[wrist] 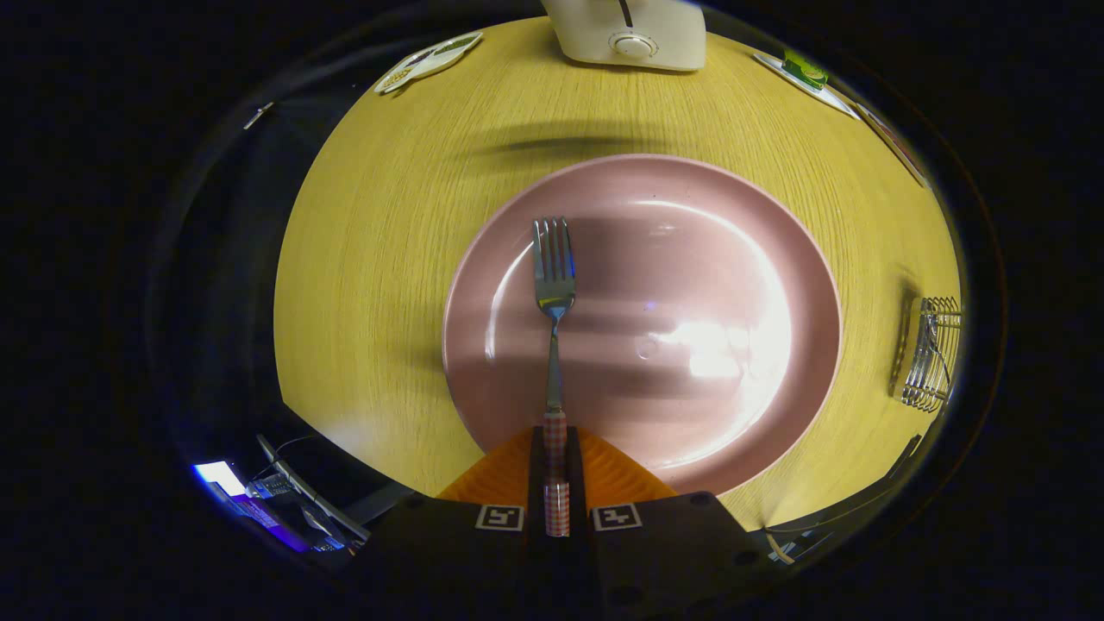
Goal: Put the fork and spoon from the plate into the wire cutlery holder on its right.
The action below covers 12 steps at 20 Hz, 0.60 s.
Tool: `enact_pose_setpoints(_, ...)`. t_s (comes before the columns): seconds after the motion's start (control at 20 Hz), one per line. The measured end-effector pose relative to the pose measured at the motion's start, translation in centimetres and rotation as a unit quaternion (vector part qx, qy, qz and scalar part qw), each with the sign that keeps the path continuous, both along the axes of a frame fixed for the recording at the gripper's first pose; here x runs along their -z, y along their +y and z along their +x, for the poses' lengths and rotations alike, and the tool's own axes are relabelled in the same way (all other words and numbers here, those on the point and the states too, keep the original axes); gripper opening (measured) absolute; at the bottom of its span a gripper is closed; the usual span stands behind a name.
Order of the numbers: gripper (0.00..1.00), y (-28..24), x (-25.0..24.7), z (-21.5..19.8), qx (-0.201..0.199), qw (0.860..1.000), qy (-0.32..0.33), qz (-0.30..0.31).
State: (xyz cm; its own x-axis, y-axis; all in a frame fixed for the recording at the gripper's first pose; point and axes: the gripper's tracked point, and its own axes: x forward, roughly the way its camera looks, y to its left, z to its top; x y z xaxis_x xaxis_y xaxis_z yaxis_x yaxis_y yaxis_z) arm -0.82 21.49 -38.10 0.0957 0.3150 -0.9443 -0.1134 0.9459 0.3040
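Fingers [555, 479] clenched on the fork [553, 285] by its checked handle, tines out over the pink plate [759, 259] at mid-bench; the wire cutlery holder [930, 354] at the bench's right edge seems to hold something already, possibly the spoon; fork still to deliver.

My tool [555, 470] is pressing its two orange fingers [504, 474] closed on the checked handle of the steel fork [553, 285].
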Motion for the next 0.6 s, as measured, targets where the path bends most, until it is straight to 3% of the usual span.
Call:
enact_pose_setpoints(0.35, 0.14, -0.9, -3.7, -0.1, 0.005, 0.998, -0.002, 0.061)
enact_pose_setpoints(0.6, 0.14, -4.4, -8.4, -0.7, -0.010, 0.996, -0.019, 0.092)
